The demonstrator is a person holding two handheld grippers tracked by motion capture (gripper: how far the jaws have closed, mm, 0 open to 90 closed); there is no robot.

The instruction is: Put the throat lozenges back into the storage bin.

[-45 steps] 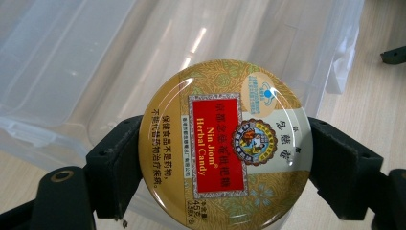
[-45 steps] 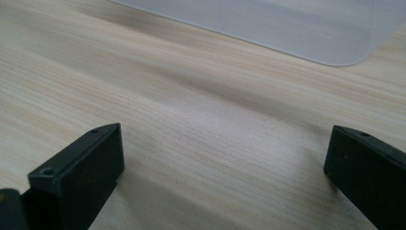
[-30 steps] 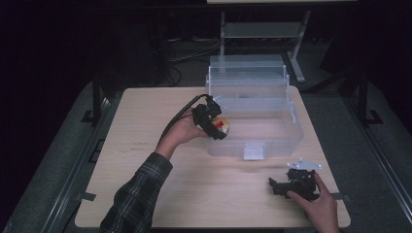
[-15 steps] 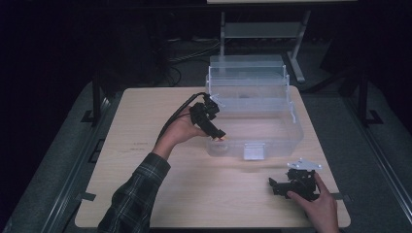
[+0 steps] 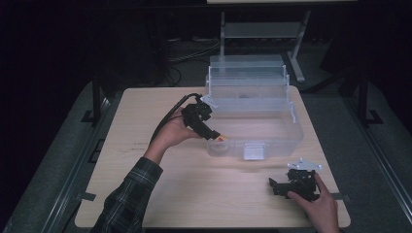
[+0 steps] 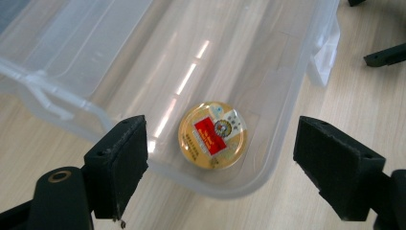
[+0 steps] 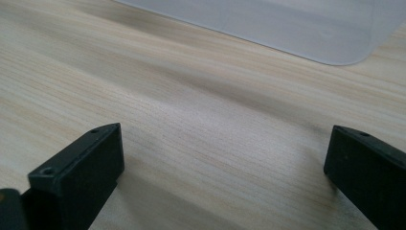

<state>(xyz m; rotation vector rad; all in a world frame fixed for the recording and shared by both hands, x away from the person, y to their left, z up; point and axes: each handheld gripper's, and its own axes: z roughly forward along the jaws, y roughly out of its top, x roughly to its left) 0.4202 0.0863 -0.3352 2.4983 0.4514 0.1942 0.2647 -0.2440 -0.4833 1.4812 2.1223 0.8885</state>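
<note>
Over a pale wooden tabletop, we see the left claw hang spread wide and empty above the near-left corner of a clear plastic bin. A round gold-rimmed tin lies flat on the bin's floor in that corner, its face turned up toward us; being a disc, it shows no long axis, though its red label runs slantwise across the lid. The left claw view gives us that label and lid plainly, while in the high view the tin is a small orange patch at the tip of the left claw. The right claw rests on the tabletop near its front-right corner, well apart from the bin. The right claw view shows its 2 jaws wide apart, nothing between them.
</note>
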